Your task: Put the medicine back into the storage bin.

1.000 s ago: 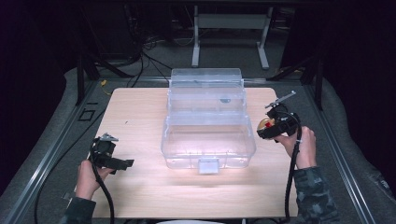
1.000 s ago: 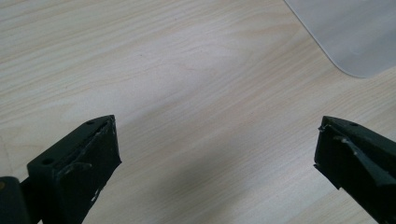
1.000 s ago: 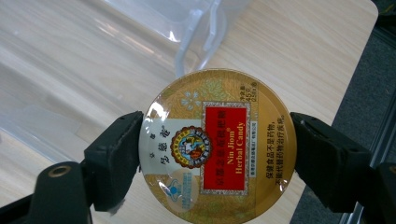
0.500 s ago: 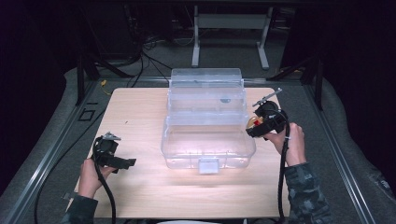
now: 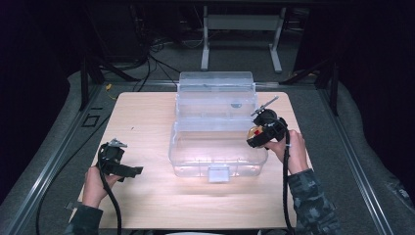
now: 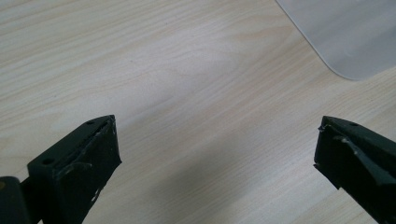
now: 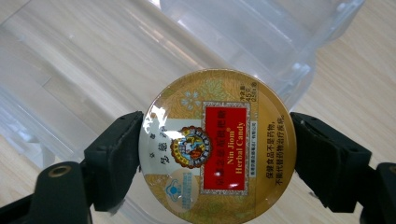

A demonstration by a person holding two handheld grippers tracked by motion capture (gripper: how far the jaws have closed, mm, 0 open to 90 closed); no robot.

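One candy tin [image 7: 217, 142], one clear plastic box [image 5: 215, 142], two tongs.

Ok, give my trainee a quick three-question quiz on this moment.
1. True or false: the right claw grips a round candy tin.
2. The left claw is: A) open over the table, B) shut on the tin, C) inside the box.
3. What stands open at mid-table?

Key: 1. True. 2. A. 3. The clear plastic box, its lid up.
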